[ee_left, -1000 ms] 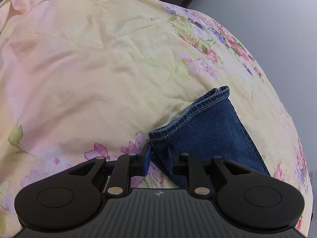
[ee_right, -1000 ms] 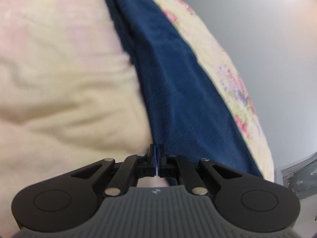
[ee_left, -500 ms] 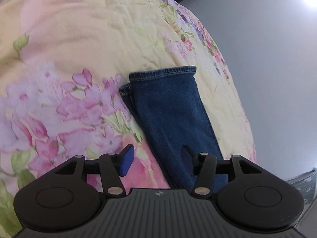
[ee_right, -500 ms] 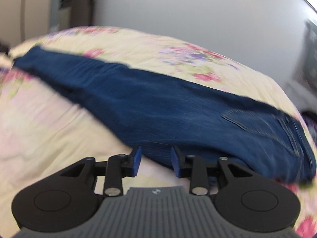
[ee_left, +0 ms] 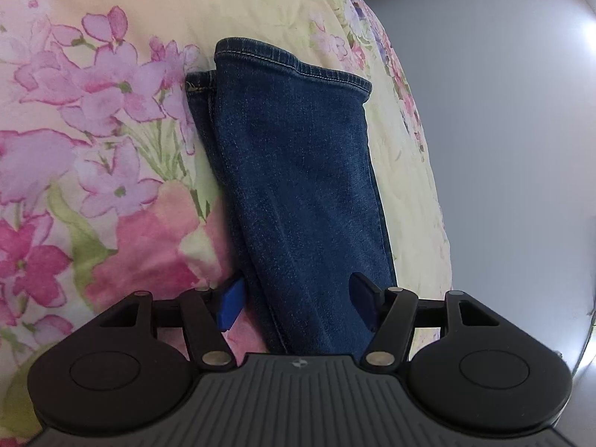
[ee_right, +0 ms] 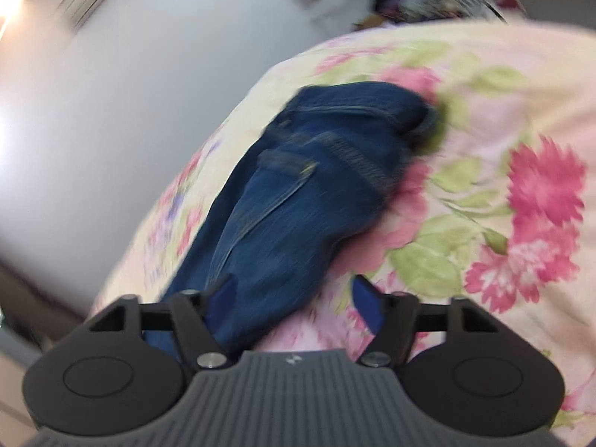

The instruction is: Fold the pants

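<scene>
Floral bedsheet [ee_left: 111,119]: jeans [ee_left: 298,186] between spread left fingers [ee_left: 231,301].

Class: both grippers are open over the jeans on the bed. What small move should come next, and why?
Probably lower the left gripper and close on the leg near the hems: its fingers straddle the stacked legs, gripping nothing, and the jeans lie long and unfolded.

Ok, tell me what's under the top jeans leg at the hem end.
Under the top leg of the dark blue denim jeans lies the second leg, its stitched hem peeking out at the left. Beneath is the floral bedsheet. The rest of the lower leg is covered.
</scene>
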A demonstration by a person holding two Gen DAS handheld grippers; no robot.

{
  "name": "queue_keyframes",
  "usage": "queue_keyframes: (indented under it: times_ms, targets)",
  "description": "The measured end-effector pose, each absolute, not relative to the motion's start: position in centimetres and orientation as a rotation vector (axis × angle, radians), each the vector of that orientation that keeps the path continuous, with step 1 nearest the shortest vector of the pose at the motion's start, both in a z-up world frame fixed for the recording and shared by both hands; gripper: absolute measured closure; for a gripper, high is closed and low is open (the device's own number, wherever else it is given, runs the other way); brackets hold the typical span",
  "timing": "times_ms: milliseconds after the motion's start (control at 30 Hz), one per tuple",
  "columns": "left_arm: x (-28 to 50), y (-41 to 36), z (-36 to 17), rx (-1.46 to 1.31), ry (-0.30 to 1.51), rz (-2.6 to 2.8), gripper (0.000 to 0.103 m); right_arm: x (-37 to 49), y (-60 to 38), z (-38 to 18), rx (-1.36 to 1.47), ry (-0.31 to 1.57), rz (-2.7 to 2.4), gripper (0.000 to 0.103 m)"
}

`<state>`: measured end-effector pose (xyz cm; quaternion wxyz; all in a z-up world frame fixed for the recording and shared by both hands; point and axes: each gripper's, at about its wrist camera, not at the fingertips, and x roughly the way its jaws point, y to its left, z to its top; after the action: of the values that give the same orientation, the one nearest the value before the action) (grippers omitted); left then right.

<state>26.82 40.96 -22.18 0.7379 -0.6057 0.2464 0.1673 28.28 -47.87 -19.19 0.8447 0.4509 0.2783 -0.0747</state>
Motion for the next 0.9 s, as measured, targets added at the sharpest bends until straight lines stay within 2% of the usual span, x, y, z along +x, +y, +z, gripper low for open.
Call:
queue_keyframes:
  times_ms: [67, 200, 267, 367, 433, 500, 533, 567, 600, 633, 667, 733, 900]
  targets:
    - [27.4, 41.1, -22.4, -1.339, 0.525, 0.366, 0.031, 29.2, -49.7, -20.3, 1.075, 0.555, -0.179, 0.027]
    - [27.9, 41.4, -22.6, -1.367, 0.495, 0.367, 0.031, 33.2, -51.8, -21.7, 1.118, 0.548, -0.182, 0.028]
    - [28.1, 41.6, -23.0, -1.387, 0.484, 0.369, 0.037, 34.5, -52.7, -23.0, 1.184, 0.567, -0.278, 0.027]
    - [28.1, 41.9, -23.5, -1.402, 0.486, 0.374, 0.059, 35.5, -53.6, -24.7, 1.301, 0.497, -0.293, 0.025]
    - [28.1, 42.2, -23.8, -1.404, 0.497, 0.381, 0.085, 35.8, -54.4, -25.1, 1.362, 0.402, -0.299, 0.025]
    - [28.0, 42.4, -23.8, -1.392, 0.508, 0.388, 0.094, 35.9, -55.8, -25.7, 1.422, 0.303, -0.337, 0.025]
    - [27.9, 42.3, -23.5, -1.378, 0.507, 0.390, 0.096, 36.3, -56.6, -26.1, 1.450, 0.292, -0.351, 0.031]
    - [28.0, 42.2, -22.9, -1.352, 0.502, 0.386, 0.096, 36.9, -57.2, -26.2, 1.456, 0.314, -0.357, 0.058]
    - [27.9, 42.1, -22.2, -1.327, 0.492, 0.376, 0.097, 37.5, -57.7, -25.8, 1.415, 0.379, -0.374, 0.081]
    - [27.9, 42.1, -21.6, -1.310, 0.482, 0.362, 0.097, 38.4, -58.1, -25.0, 1.330, 0.463, -0.382, 0.094]
    - [27.8, 42.1, -21.1, -1.301, 0.474, 0.349, 0.097, 38.7, -58.3, -23.9, 1.259, 0.484, -0.369, 0.098]
    - [27.6, 42.2, -20.2, -1.298, 0.471, 0.330, 0.097, 38.2, -58.9, -22.2, 1.230, 0.430, -0.315, 0.099]
    - [27.3, 42.3, -17.6, -1.297, 0.457, 0.295, 0.097, 37.4, -59.3, -18.7, 1.189, 0.436, -0.275, 0.100]
